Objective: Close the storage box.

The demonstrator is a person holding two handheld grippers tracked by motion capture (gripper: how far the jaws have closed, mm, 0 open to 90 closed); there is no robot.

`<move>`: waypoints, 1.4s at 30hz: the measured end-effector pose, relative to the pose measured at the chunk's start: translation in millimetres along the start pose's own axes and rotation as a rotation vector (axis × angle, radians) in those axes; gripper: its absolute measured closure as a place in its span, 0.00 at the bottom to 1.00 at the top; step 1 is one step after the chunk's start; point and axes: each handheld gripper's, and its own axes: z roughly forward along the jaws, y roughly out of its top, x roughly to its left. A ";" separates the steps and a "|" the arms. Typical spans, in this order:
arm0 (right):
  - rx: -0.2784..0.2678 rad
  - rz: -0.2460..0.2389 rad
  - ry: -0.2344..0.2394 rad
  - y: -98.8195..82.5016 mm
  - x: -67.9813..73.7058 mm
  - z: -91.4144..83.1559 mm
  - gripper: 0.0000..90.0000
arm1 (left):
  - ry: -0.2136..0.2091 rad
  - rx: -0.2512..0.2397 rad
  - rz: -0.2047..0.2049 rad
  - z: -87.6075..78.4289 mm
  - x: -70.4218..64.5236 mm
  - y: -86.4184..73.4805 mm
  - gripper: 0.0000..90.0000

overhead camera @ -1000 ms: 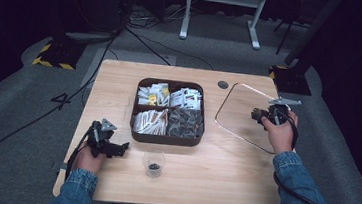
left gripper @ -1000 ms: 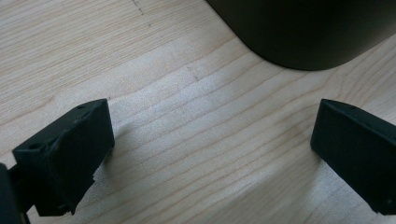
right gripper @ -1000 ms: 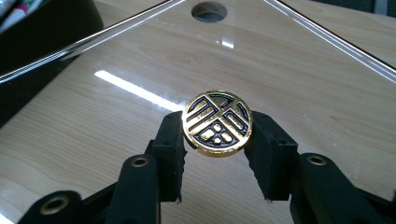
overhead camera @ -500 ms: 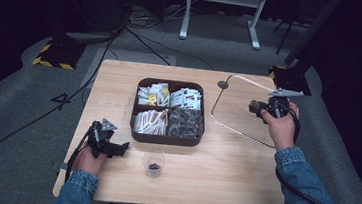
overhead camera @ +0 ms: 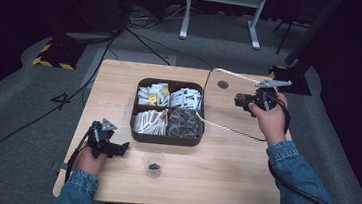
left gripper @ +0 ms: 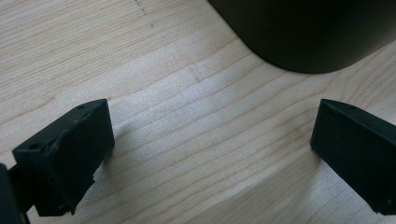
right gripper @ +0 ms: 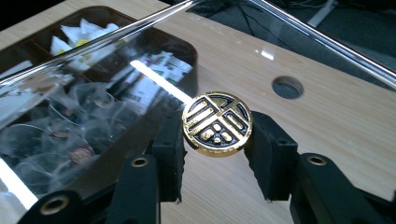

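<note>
Both forearms wear blue denim sleeves (overhead camera: 306, 187). Each black gripper carries a grey three-cornered plate (overhead camera: 273, 83), brass-ringed screw holes (right gripper: 139, 162) and a trailing black cable (overhead camera: 305, 194).

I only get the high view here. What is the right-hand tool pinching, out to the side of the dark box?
Observer: The right gripper is shut on a round gold knob with a black pattern, one jaw on either side of it.
Operator: A knob on what?
Observer: It sits on a clear lid, which is held tilted above the table.
Operator: And the left tool, is it holding anything?
Observer: No. The left gripper is open, with bare wood between its jaws, and it points at a rounded corner of the dark box.
</note>
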 end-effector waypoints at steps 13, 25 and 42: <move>-0.014 -0.059 0.085 31.9 37.6 16.9 0.65 | -0.001 0.000 -0.001 0.1 0.0 0.1 0.00; -0.009 -0.099 0.143 52.0 70.3 37.1 0.65 | 0.000 -0.002 -0.003 0.1 -0.1 0.2 0.00; 0.014 -0.139 0.210 63.0 100.4 70.9 0.65 | 0.003 -0.002 0.000 0.0 -0.1 0.0 0.00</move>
